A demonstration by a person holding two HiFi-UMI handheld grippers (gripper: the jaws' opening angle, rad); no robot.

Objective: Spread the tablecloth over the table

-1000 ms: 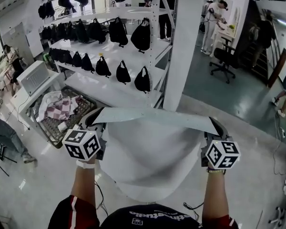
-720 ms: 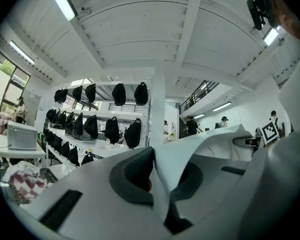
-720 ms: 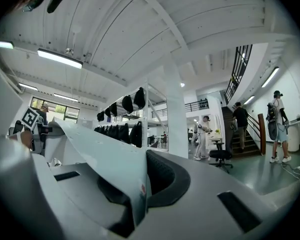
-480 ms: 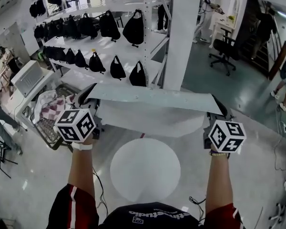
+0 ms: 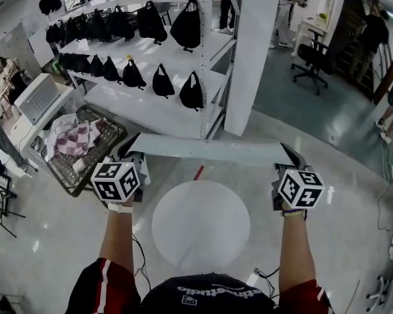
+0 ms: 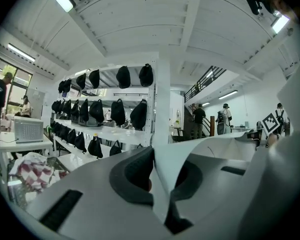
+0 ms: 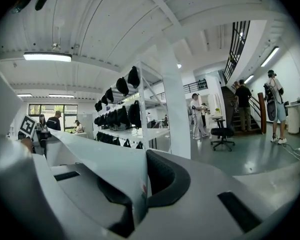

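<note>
A white tablecloth [image 5: 209, 150] hangs stretched in the air as a narrow band between my two grippers. The left gripper [image 5: 130, 150] is shut on its left corner and the right gripper [image 5: 289, 157] on its right corner. Below and nearer to me stands the round white table [image 5: 200, 224], bare. In the left gripper view the cloth [image 6: 220, 149] runs off to the right from the pinched jaws of the left gripper [image 6: 162, 171]. In the right gripper view the cloth [image 7: 100, 159] runs off to the left from the right gripper [image 7: 142, 184].
White shelving [image 5: 157, 110] with several black bags stands beyond the table, beside a white pillar [image 5: 252, 57]. A wire basket [image 5: 111, 146] holding a checked cloth sits on the floor at the left. An office chair [image 5: 314, 61] and people stand far back right.
One second ago the cloth hung down over the table and hid it. It has since swung up and away into a flat band, uncovering the table. Both grippers kept their hold.
</note>
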